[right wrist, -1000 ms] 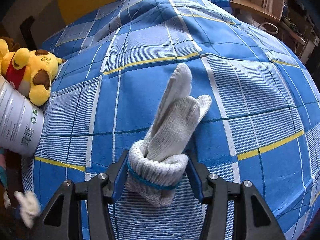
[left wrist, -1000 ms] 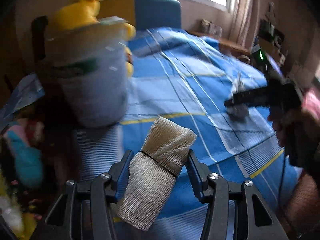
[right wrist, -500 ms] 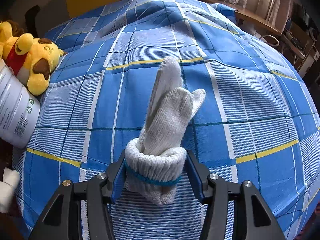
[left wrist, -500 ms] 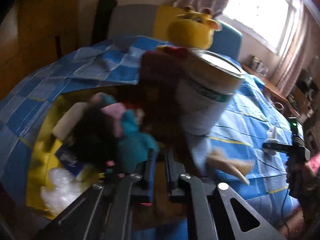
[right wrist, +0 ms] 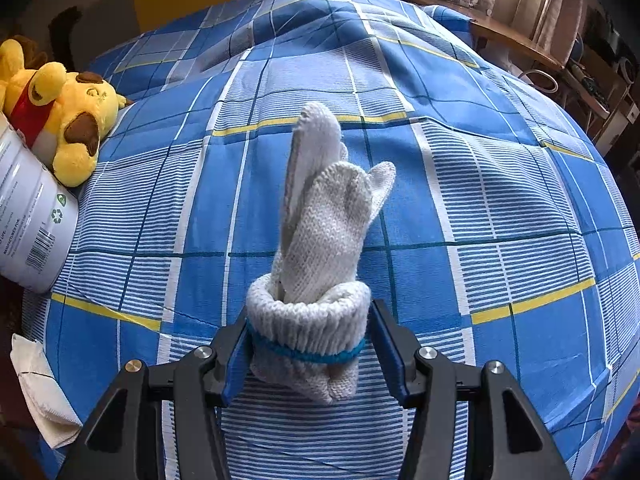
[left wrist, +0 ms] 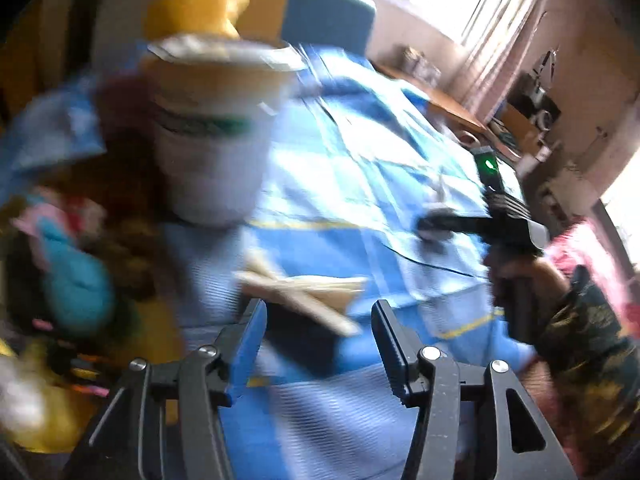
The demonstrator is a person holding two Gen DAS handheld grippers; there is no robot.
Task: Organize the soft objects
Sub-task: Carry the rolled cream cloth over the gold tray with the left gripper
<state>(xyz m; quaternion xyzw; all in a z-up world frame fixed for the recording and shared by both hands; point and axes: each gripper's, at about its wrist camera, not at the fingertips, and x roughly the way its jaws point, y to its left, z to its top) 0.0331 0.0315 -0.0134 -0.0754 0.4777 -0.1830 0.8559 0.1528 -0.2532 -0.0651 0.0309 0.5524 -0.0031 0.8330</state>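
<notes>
White knitted glove bundle with a blue cuff band (right wrist: 316, 280), pinched at the cuff between the right gripper (right wrist: 310, 340) fingers, above the blue plaid bedspread (right wrist: 500, 208). Yellow plush toy (right wrist: 76, 120) at ten o'clock, white canister (right wrist: 28, 216) beside it. Left gripper (left wrist: 320, 344): jaws opening, nothing between; beige bundle (left wrist: 300, 292), blurred, apparently lying beyond.

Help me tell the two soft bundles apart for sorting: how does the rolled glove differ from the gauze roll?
The rolled glove is thick white knit with a blue band; the gauze roll is beige and looks flatter, though blurred. The glove is clamped in the right gripper; the gauze lies loose on the checked bedcover, ahead of the left gripper, whose jaws are opening with nothing between them. Both are soft, pale bundles.
</notes>
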